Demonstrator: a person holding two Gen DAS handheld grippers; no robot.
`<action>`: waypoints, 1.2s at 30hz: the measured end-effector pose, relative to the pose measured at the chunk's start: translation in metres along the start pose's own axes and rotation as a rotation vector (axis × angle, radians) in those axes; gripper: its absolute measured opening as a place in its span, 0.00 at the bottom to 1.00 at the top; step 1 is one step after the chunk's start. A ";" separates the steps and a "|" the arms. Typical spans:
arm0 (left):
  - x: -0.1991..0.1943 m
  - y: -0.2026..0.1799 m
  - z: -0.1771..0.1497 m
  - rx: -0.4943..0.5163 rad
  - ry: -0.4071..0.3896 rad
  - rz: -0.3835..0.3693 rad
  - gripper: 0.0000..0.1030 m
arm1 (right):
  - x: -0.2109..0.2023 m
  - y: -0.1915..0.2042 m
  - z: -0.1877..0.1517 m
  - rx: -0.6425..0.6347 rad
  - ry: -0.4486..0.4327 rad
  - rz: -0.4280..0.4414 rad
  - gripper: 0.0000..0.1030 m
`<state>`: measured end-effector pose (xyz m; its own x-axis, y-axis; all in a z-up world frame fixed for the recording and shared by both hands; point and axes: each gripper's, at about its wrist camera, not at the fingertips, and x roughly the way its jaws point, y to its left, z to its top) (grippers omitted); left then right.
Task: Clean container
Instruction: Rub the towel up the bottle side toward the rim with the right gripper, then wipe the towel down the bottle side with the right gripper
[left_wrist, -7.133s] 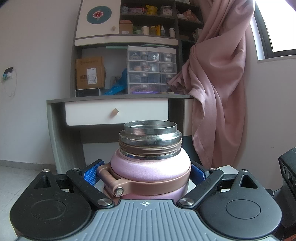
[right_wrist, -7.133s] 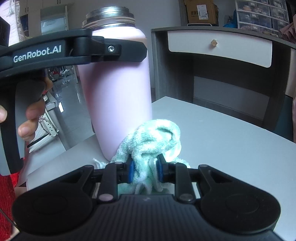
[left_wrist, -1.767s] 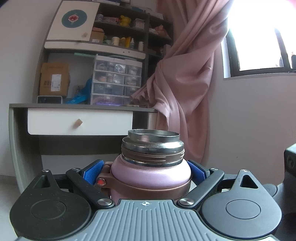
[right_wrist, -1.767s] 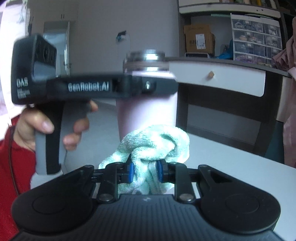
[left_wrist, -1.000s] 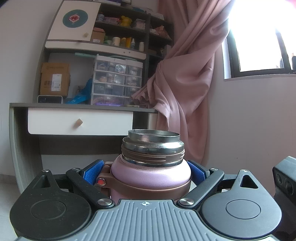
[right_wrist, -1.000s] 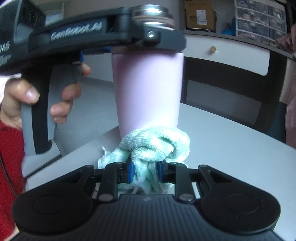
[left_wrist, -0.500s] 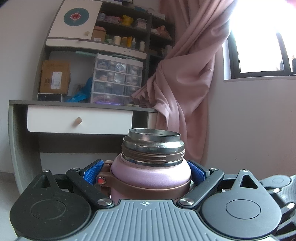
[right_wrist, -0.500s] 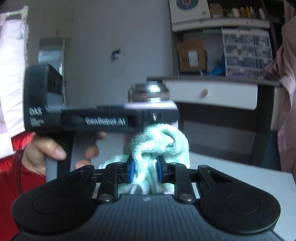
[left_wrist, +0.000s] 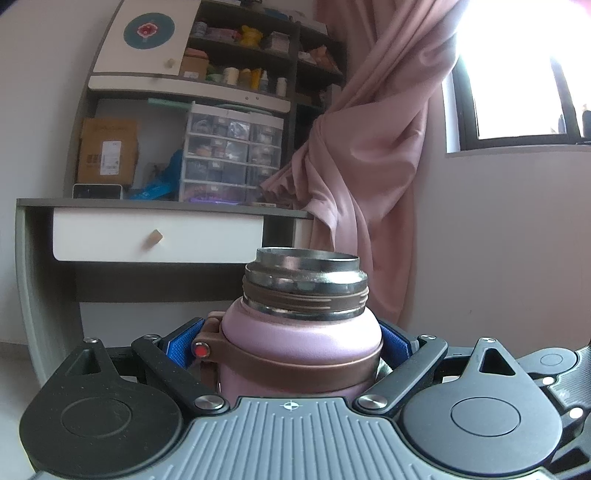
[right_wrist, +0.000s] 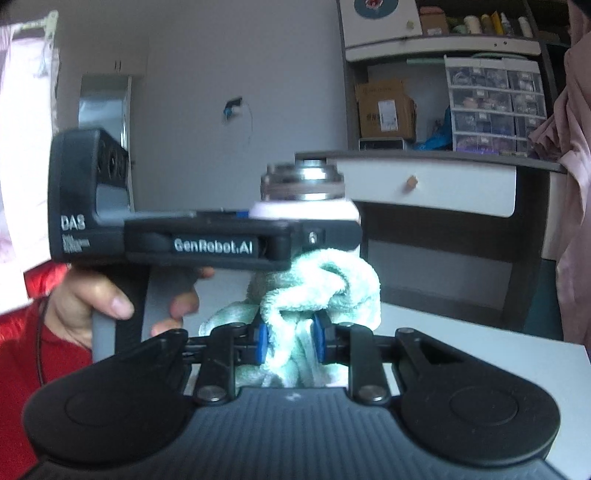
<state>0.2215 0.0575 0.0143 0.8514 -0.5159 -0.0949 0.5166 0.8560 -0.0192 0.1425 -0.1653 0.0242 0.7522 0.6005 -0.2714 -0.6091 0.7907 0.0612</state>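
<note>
A pink flask (left_wrist: 301, 341) with a steel threaded mouth and no lid stands upright, clamped at its shoulder by my left gripper (left_wrist: 291, 345), blue pads on both sides. In the right wrist view the same flask (right_wrist: 303, 210) shows behind the left gripper's black body, and a hand (right_wrist: 99, 299) holds its grey handle. My right gripper (right_wrist: 289, 341) is shut on a bunched pale green cloth (right_wrist: 321, 288). The cloth sits up against the flask's upper side, just under the left gripper's arm. The flask's lower body is hidden.
A pale grey table (right_wrist: 480, 354) lies under the grippers. Behind stands a desk with a white drawer (left_wrist: 155, 238), shelves, a cardboard box (left_wrist: 107, 151) and clear drawer units (left_wrist: 231, 151). A pink curtain (left_wrist: 369, 155) hangs on the right beside a bright window (left_wrist: 524, 74).
My right gripper has risen with the cloth from low on the flask's side to just below the left gripper's arm. The left gripper and flask have stayed put.
</note>
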 end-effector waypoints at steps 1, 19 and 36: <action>0.000 0.001 0.000 -0.002 0.000 0.000 0.92 | 0.001 0.001 -0.001 -0.004 0.011 0.000 0.23; 0.000 0.002 0.006 -0.015 -0.002 0.002 0.92 | 0.035 -0.001 -0.026 0.007 0.261 0.038 0.24; -0.002 0.005 0.004 -0.017 0.000 -0.005 0.92 | 0.003 -0.015 -0.002 0.041 0.086 0.062 0.24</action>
<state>0.2227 0.0632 0.0182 0.8486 -0.5206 -0.0947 0.5196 0.8536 -0.0365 0.1534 -0.1751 0.0208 0.6884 0.6370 -0.3469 -0.6415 0.7579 0.1187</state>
